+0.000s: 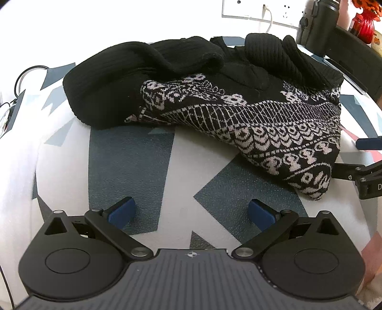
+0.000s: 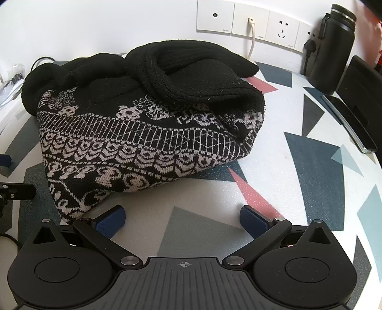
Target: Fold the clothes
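A black knitted sweater with a white patterned band lies bunched and partly folded on the table, its black ribbed sleeves piled on top. In the right wrist view the same sweater fills the middle, its patterned hem nearest the camera. My left gripper stands open over bare table, a short way in front of the sweater, nothing between its blue pads. My right gripper is open too, its left pad close beside the hem corner. The right gripper's fingers show at the right edge of the left wrist view.
The table wears a cloth with grey, blue and pink triangles. A black bottle and a dark flat device stand at the right. Wall sockets with a plugged cable run behind. Cables lie at the left.
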A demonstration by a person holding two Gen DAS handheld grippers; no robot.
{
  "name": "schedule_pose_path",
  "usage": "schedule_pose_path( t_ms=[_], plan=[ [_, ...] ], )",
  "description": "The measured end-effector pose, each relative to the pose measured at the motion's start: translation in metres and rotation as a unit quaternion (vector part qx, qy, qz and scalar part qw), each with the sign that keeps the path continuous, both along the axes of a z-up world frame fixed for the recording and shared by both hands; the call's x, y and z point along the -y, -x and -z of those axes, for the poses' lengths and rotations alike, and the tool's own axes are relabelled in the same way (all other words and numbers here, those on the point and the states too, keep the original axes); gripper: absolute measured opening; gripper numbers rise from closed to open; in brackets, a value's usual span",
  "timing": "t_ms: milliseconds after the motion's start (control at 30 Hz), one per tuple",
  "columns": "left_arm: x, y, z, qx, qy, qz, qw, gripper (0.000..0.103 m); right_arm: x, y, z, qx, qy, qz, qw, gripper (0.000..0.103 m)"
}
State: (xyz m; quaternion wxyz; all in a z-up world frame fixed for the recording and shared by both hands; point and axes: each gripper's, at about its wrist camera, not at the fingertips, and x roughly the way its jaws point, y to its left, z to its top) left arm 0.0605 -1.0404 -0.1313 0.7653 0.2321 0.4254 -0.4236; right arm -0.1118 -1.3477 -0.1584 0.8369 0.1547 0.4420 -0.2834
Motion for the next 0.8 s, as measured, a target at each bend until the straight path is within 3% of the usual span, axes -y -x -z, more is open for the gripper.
schedule_pose_path(
  t_ms=[800],
  plan=[
    [0.0056, -0.0007, -0.0049, -0.007, -0.017, -0.026, 0.9995, 0.103, 0.001, -0.0024, 0.0001, -0.008, -0.006, 0.004, 1.0, 0.102]
  ],
)
